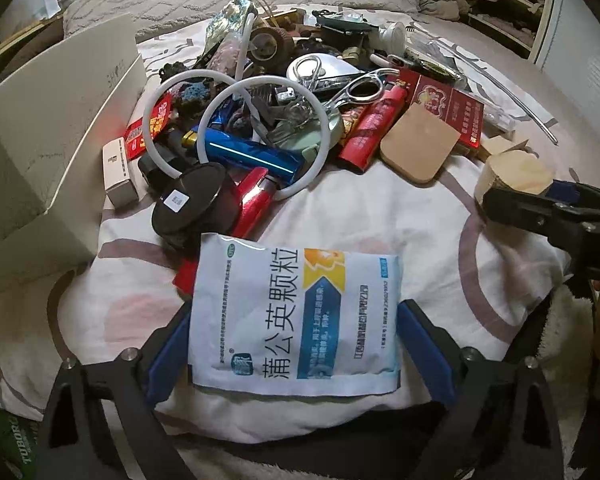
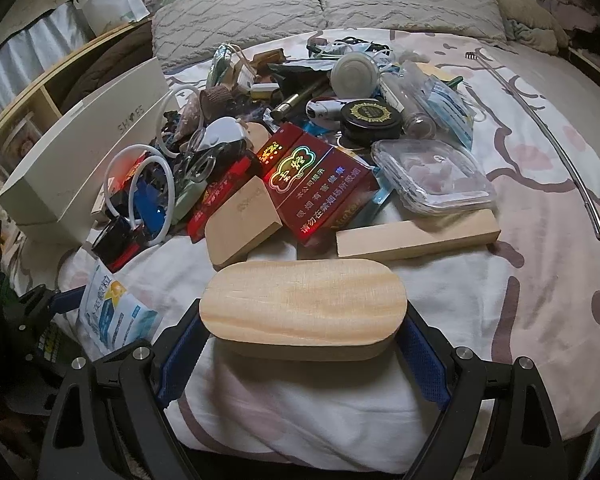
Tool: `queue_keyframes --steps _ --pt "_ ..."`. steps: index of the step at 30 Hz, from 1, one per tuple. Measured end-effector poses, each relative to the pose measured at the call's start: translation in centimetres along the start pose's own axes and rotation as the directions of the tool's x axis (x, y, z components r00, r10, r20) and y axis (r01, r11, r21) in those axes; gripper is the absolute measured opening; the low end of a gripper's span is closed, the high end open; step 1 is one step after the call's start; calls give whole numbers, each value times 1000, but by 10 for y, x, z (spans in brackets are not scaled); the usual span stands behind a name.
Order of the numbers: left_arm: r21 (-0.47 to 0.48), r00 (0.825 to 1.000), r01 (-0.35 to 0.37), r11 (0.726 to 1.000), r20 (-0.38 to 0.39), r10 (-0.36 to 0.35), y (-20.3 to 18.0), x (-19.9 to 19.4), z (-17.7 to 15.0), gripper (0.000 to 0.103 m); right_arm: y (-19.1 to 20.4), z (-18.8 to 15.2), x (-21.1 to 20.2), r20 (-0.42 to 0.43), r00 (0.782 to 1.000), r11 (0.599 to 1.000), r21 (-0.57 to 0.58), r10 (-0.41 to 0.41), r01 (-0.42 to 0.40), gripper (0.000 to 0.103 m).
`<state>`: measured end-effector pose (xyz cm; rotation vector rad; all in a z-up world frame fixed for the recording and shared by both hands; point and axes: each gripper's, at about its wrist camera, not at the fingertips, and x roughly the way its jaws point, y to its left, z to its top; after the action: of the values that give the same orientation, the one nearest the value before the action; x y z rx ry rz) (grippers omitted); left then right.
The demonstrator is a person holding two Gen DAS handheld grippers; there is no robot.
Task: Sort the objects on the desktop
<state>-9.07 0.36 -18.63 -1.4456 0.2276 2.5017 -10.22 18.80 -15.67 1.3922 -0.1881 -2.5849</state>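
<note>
My left gripper [image 1: 294, 344] is shut on a white and blue medicine sachet [image 1: 296, 316] with Chinese print, its blue pads pressing both side edges. The sachet also shows in the right wrist view [image 2: 112, 316]. My right gripper [image 2: 302, 334] is shut on an oval wooden block [image 2: 304, 306], gripped at its two rounded ends. The block and right gripper also show at the right of the left wrist view [image 1: 512, 174]. Both hold their things near the front of the bed, before a pile of mixed objects [image 1: 284, 100].
The pile holds a red cigarette carton [image 2: 320, 184], wooden pieces [image 2: 416, 236], a clear lidded box [image 2: 432, 176], white rings [image 1: 268, 136], scissors [image 1: 360, 90] and a black jar [image 1: 190, 204]. A beige shoe box [image 1: 56, 120] stands left. A metal rod [image 2: 572, 168] lies right.
</note>
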Motion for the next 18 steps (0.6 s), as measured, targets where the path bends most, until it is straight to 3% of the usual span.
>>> queue_keyframes --steps 8,18 --pt "-54 999 42 998 21 -41 9 -7 0 82 2 0 0 -1 1000 1000 -5 3 -3 90" --pt "-130 993 114 985 50 -108 22 -16 3 77 5 1 -3 7 1000 1000 -6 0 0 90"
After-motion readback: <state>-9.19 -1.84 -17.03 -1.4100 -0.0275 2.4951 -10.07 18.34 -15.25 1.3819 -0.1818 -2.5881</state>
